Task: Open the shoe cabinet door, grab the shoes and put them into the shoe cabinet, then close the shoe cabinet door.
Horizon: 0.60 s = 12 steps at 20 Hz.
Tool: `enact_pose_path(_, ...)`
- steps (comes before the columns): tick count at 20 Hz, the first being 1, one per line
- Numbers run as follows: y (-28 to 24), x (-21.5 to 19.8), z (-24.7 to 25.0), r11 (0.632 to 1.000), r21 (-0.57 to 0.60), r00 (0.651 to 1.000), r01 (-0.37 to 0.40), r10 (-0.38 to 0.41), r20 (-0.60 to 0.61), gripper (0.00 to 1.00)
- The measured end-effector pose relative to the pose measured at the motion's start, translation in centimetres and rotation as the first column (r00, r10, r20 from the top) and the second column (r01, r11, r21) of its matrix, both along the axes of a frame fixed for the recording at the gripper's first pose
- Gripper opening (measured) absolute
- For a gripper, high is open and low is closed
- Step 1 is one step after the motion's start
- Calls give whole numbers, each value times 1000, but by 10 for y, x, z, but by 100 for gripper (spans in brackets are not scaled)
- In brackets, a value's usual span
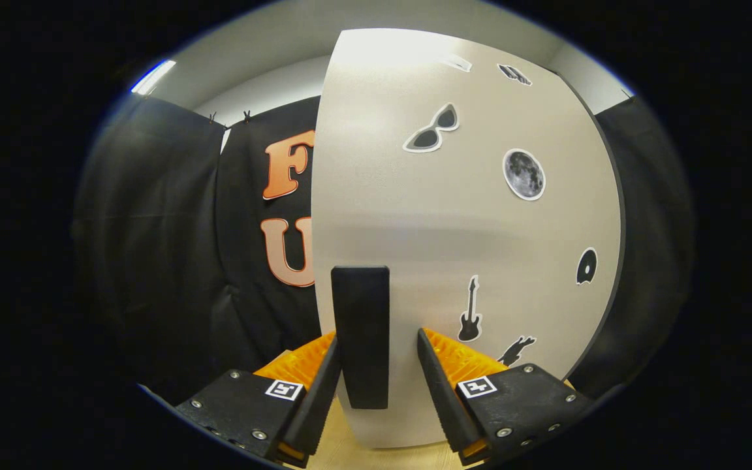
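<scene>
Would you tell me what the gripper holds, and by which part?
Nothing yet: the gripper is open, its fingers straddling the black handle on the cabinet door.

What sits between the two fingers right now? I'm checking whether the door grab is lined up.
The cabinet door's black handle stands upright between the gripper's fingers in the gripper view; the fingers sit apart on either side of it, not clearly pressing it.

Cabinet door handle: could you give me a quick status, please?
Gripper open, fingers either side of handle, not clamped. Cabinet door in front. Nothing in the way.
</scene>
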<state>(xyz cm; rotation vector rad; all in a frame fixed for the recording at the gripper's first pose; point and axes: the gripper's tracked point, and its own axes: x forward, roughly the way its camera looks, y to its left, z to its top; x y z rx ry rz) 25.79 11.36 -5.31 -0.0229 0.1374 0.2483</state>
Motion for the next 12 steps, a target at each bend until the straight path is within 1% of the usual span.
enact_pose_path(4, -12, -19, 2, 999, 22, 999, 32, -33, 18, 76)
enact_pose_path(6, -22, -35, 5, 999, 24, 999, 42, -42, 9, 76)
enact_pose_path(12, -60, -95, 31, 995, 25, 994, 95, -96, 48, 77)
